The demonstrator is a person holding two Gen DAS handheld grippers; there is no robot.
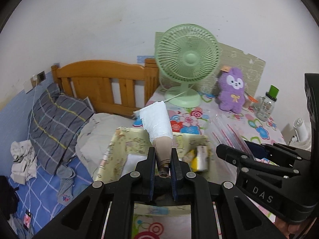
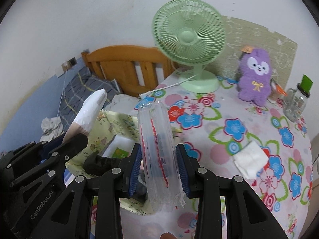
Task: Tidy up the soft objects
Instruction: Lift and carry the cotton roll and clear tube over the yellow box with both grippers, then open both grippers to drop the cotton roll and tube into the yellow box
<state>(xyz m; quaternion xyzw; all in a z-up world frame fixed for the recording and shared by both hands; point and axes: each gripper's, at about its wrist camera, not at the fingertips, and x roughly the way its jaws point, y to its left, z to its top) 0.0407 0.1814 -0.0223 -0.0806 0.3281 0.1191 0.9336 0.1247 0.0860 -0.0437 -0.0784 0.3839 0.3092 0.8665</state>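
My left gripper [image 1: 163, 159] is shut on a rolled beige stocking [image 1: 162, 151] whose upper part is wrapped in white plastic [image 1: 156, 119]; it is held above a pale yellow printed storage box [image 1: 123, 149]. The same stocking roll [image 2: 89, 111] shows at the left of the right wrist view. My right gripper [image 2: 159, 165] is shut on a clear plastic zip bag with red lines [image 2: 157, 145], held upright over the floral tablecloth [image 2: 229, 139]. A purple plush toy [image 2: 256, 75] sits at the back of the table. A folded white cloth [image 2: 250, 159] lies on the table to the right.
A green desk fan [image 1: 187, 63] stands at the table's back, its cord trailing left. A glass jar with a green lid [image 2: 297, 103] stands far right. A wooden bed [image 1: 103, 83] with grey plaid pillow [image 1: 53, 119] and loose clothes lies left. The box holds several small items.
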